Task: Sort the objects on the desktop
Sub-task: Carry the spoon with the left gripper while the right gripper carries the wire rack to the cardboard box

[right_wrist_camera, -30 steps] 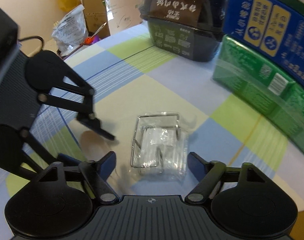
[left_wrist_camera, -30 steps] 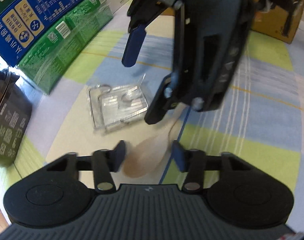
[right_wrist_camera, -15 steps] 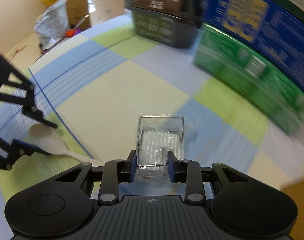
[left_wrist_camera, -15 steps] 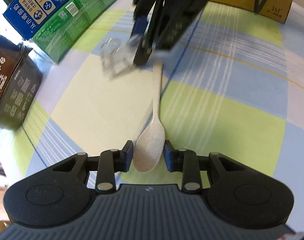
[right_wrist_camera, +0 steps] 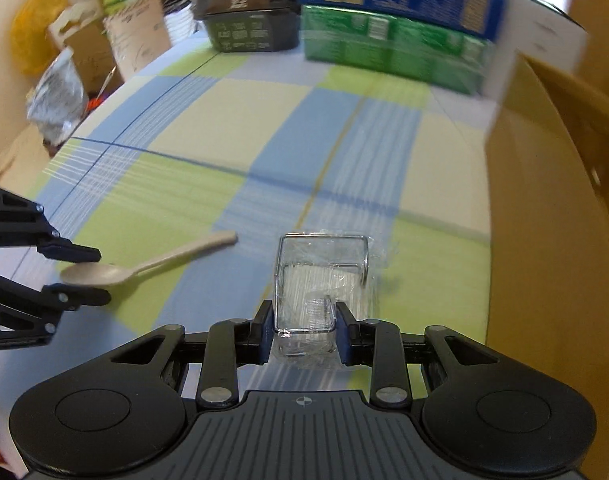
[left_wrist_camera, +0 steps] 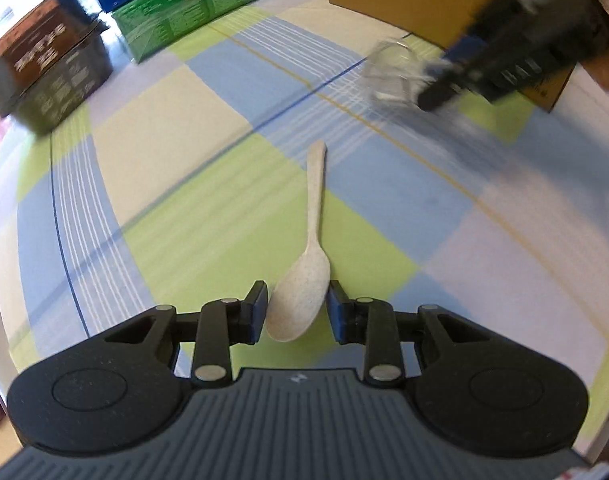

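Beside the cardboard box (right_wrist_camera: 552, 216), on its open-table side, the right gripper (right_wrist_camera: 304, 334) carries a clear plastic packet with a wire frame (right_wrist_camera: 322, 280), its jaws pinched on the packet's near end. Judgement: the step in hand is transport toward a sorting place, probably that box. To do it well, the packet should stay level and clear of the box wall, since the crinkled wrap offers a slippery hold.

Further out from the box, the left gripper (left_wrist_camera: 298, 312) holds a pale speckled spoon (left_wrist_camera: 306, 264) by its bowl, jaws pressed against both edges, handle pointing ahead over the checked table (left_wrist_camera: 184, 184). A bowl grip leaves the long handle free to swing; steady, slow travel is advised.

Both grippers point steeply downward at the table. Each one's jaws closed within the last second. The right gripper appears blurred in the left wrist view.
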A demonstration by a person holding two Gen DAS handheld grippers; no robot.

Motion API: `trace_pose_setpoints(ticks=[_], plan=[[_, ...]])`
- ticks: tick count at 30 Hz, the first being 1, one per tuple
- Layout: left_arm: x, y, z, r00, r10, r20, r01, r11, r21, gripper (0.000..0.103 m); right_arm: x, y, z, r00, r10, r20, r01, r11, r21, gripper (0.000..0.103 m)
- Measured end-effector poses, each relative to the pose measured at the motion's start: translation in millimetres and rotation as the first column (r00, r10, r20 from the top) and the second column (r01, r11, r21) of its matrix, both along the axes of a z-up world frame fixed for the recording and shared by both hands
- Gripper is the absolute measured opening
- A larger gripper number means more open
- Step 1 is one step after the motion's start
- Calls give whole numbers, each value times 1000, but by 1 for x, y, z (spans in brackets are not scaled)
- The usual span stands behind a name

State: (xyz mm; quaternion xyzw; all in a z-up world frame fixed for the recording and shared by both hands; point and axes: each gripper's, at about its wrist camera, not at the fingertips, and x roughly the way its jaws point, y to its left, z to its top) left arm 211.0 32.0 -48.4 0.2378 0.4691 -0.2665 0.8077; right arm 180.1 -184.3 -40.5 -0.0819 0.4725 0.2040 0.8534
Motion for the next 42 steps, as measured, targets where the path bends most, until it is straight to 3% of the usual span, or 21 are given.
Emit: trace_pose_setpoints(ticks=[7, 8, 10, 12, 17, 21, 25, 27, 42], plan=[[-47, -14, 3, 993, 118, 14, -118, 992, -37, 28, -62, -8, -10, 998, -42, 49, 40, 999, 36, 28], [-51, -14, 4, 990, 139, 18, -138, 989, -54, 31, -66, -9, -12, 997, -46, 59, 44, 998, 40, 28], [-60, -12, 4, 984, 177, 32, -173, 980, -100, 50, -74, -12, -16, 994, -57, 91, 53, 997, 49, 28], [-65, -7, 3, 978, 202, 48, -193, 970, -148, 53, -78, -15, -20, 991, -59, 123, 54, 998, 42, 28], [-63, -2, 3, 980, 182, 83, -164, 969, -186, 52, -81, -20, -26, 984, -77, 159, 69, 996, 55, 28], [-58, -1, -5, 982, 177, 58, -163, 968, -192, 50, -80, -19, -29, 981, -82, 175, 71, 995, 64, 28], [-57, 1, -10, 984, 176, 42, -166, 969, -183, 32, -79, -20, -30, 978, -97, 183, 84, 993, 80, 28], [-57, 2, -11, 984, 175, 31, -167, 968, -187, 30, -79, -20, -31, 978, -96, 186, 83, 993, 79, 28], [-61, -6, -12, 982, 185, 39, -174, 966, -188, 31, -81, -21, -30, 977, -107, 182, 91, 992, 91, 28]])
